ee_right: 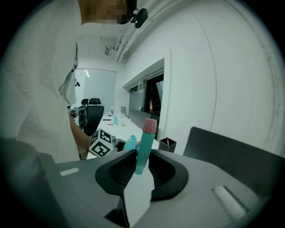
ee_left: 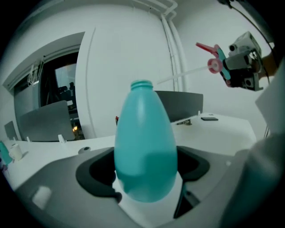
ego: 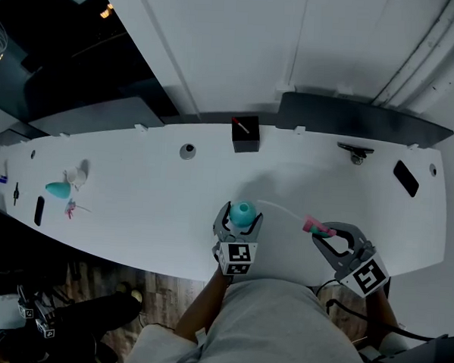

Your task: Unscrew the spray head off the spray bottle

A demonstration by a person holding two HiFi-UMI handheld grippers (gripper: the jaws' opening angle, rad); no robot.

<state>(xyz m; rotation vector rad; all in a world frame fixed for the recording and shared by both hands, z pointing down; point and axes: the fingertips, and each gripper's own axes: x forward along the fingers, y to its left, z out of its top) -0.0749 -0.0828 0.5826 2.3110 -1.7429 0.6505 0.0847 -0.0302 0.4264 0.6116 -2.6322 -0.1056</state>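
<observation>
Step in hand, by my reading: the unscrewing itself was done and the parts were being taken apart. The left gripper [ego: 237, 229] had its jaws spread wide and clamped on the belly of the teal spray bottle [ee_left: 144, 147], held upright over the near edge of the white table [ego: 135, 202], its threaded neck bare and open. The right gripper [ego: 323, 233], jaws drawn close together, pinched the teal stem of the spray head [ee_right: 144, 149], pink cap up. It was held apart from the bottle, to the bottle's right. Its thin dip tube [ego: 282, 209] reached back toward the bottle; I could not tell whether the tip was clear of the neck. Next move would likely be to carry the head further right and lay it down. Open tabletop lay ahead and right. A black box [ego: 245, 135] sat well back and a phone [ego: 405, 178] far right. The table's front edge was close under both grippers.
</observation>
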